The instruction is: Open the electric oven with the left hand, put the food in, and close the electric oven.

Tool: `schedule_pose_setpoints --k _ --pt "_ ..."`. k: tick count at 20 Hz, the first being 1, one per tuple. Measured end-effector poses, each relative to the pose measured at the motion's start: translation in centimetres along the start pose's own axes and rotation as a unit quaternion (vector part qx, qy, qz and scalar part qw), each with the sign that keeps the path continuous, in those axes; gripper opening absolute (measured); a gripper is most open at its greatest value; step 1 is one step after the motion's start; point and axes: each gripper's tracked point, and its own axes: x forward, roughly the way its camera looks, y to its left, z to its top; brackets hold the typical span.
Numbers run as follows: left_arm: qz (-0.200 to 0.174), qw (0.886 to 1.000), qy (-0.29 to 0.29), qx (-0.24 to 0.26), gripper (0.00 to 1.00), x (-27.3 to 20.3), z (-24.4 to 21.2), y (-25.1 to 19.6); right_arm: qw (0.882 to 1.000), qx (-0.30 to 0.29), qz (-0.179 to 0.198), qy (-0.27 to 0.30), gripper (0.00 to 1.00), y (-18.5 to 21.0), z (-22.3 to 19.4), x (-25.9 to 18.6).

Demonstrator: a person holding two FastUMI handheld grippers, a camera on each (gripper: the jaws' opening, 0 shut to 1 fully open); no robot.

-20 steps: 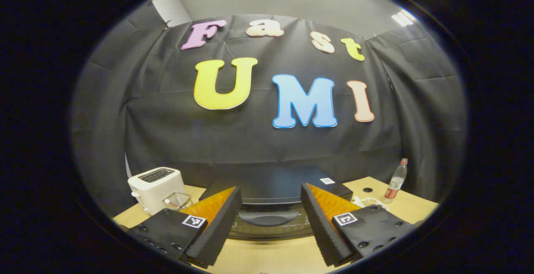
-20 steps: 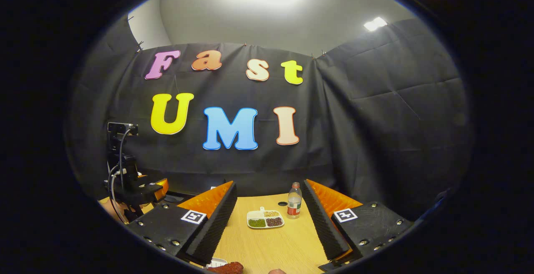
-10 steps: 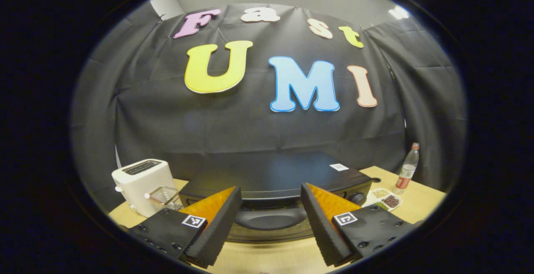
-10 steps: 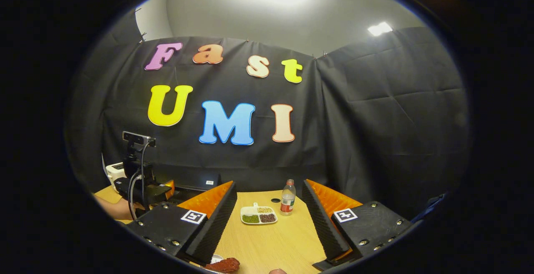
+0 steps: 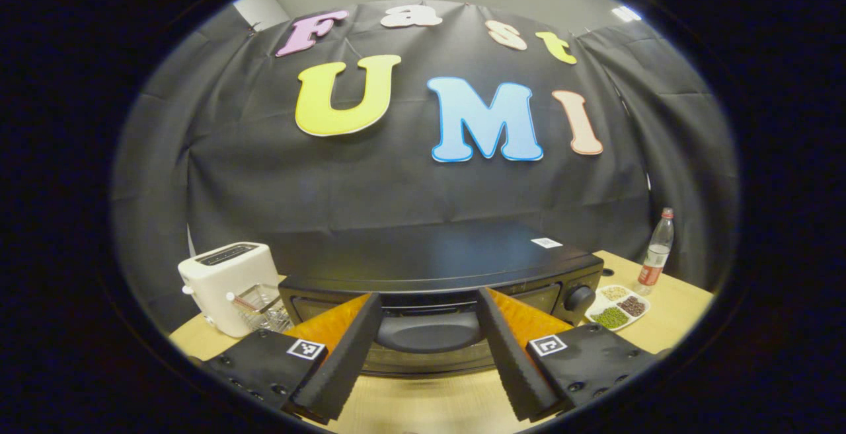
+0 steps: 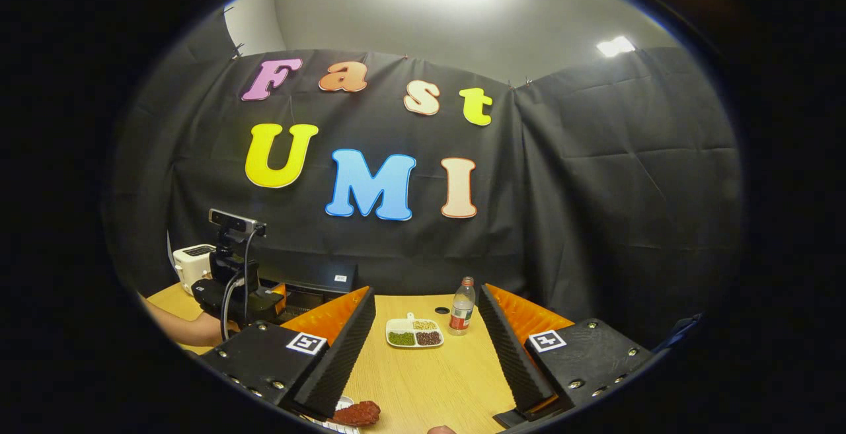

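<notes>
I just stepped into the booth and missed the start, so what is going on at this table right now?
A person holds a gripper in each hand. The left gripper is open, its fingers either side of the handle on the closed electric oven, not yet gripping. The right gripper waits open above the wooden table, with the reddish food lying near its left finger. A toaster, a divided dish and a bottle stand by.

Left gripper fingers spread wide; right gripper fingers spread, empty.
</notes>
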Motion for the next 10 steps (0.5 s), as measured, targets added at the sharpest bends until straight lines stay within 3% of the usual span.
schedule_pose_setpoints --k 1,2,4,5,7,9,10 --pt "-0.001 1.000 0.002 -0.001 0.96 -0.4 0.0 0.0 1.000 0.001 0.002 0.000 0.95 0.1 0.1 0.0" --pt "0.000 1.000 0.002 -0.002 1.00 -0.7 -0.1 0.0 1.000 0.002 0.004 0.000 0.95 0.1 0.1 0.1" --pt "0.000 1.000 0.002 0.000 0.92 -1.6 -0.4 -0.2 1.000 0.002 0.008 -0.002 0.95 -0.1 0.2 0.0" --pt "0.001 1.000 0.005 0.001 1.00 -2.0 -0.5 -0.2 1.000 0.001 0.011 -0.002 0.95 0.0 0.2 0.0" --pt "0.001 1.000 0.007 0.000 0.99 -2.8 -0.9 -0.2 1.000 -0.001 0.017 -0.002 0.95 0.0 0.2 0.0" --pt "0.003 1.000 0.013 -0.003 0.92 -3.8 -1.4 -0.3 1.000 -0.002 0.024 -0.002 0.95 0.1 0.3 0.1" --pt "0.004 1.000 0.015 -0.003 0.96 -4.3 -1.7 -0.4 1.000 -0.003 0.028 -0.002 0.95 0.1 0.3 0.0"
